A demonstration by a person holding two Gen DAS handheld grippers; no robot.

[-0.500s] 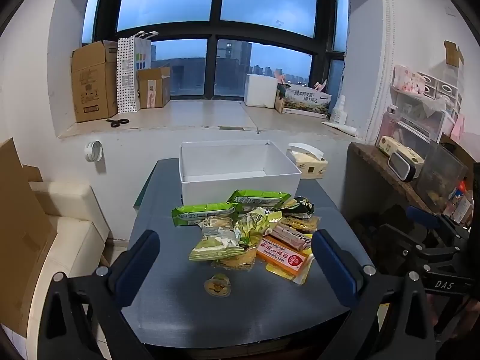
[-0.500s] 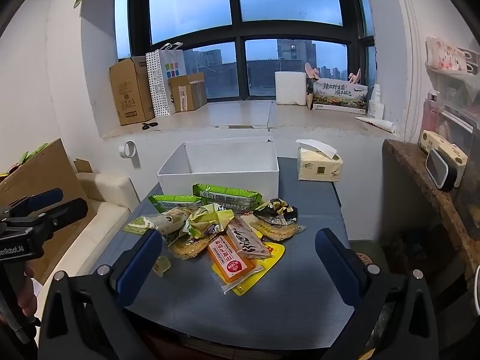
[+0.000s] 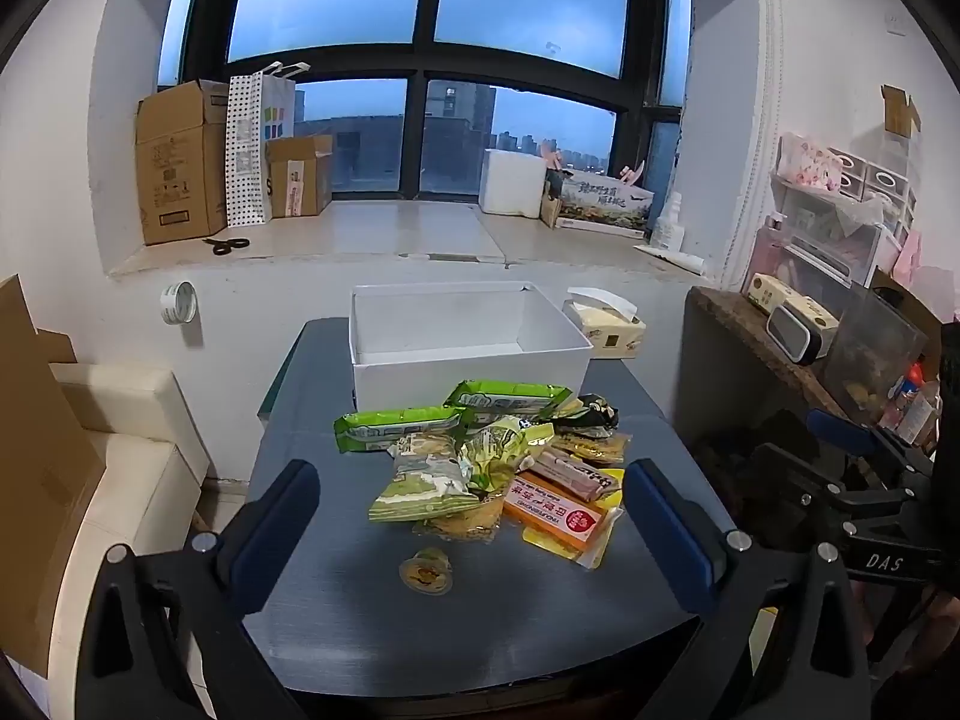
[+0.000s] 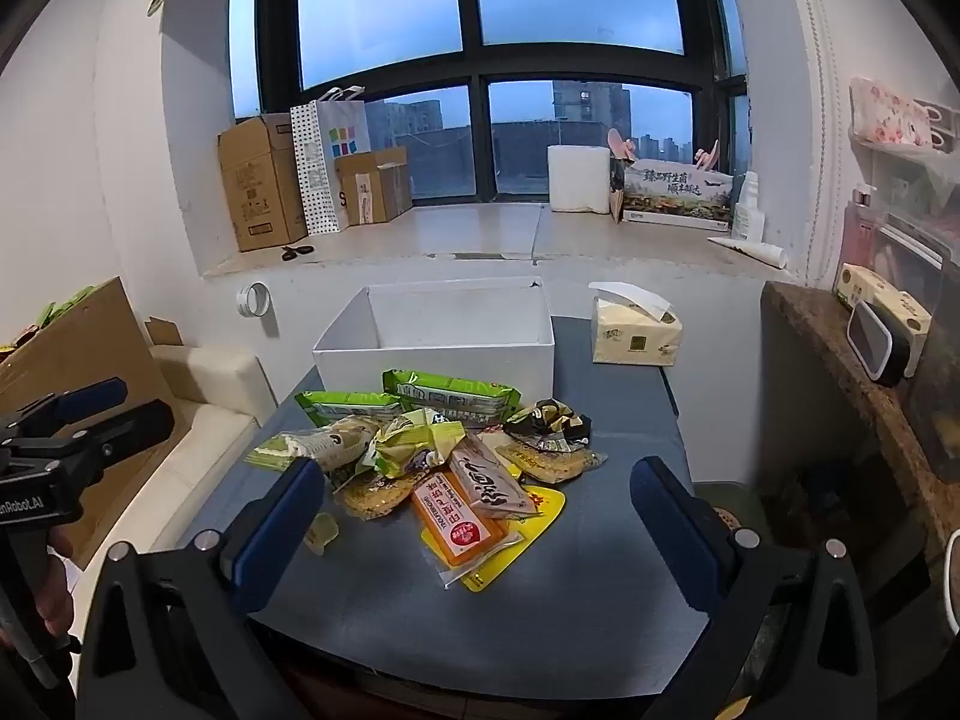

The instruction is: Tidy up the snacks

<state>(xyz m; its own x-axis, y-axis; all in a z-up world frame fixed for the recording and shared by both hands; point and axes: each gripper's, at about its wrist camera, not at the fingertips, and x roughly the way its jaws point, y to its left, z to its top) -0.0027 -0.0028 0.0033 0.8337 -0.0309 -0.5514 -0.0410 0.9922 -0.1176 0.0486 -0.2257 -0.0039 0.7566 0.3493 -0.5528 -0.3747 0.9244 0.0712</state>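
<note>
Nothing on the worktop [image 3: 336,630] has shifted since half a second ago, and both views frame the scene just as they did then. At its far end stands the white box [image 3: 468,375], open-topped, and as far as its visible inside shows, with nothing in it, so by my reading the sorting has not started. Just in front of the box, with its rearmost green packets close against the box wall, lies the snack pile [image 3: 492,468], a loose overlapping heap: two long green packets at the back, crumpled green and dark wrappers in the middle, an orange bar [image 4: 459,519] on a yellow sachet at the front. Every one of these is left to move. The left tongs [image 3: 471,531] hover short of the pile with jaws spread wide and nothing between them; the right tongs [image 4: 477,537] do likewise, jaws fully apart and bare. Smallest, a little jelly cup [image 3: 426,570] sits alone, apart from the heap, nearest the left tongs.
</note>
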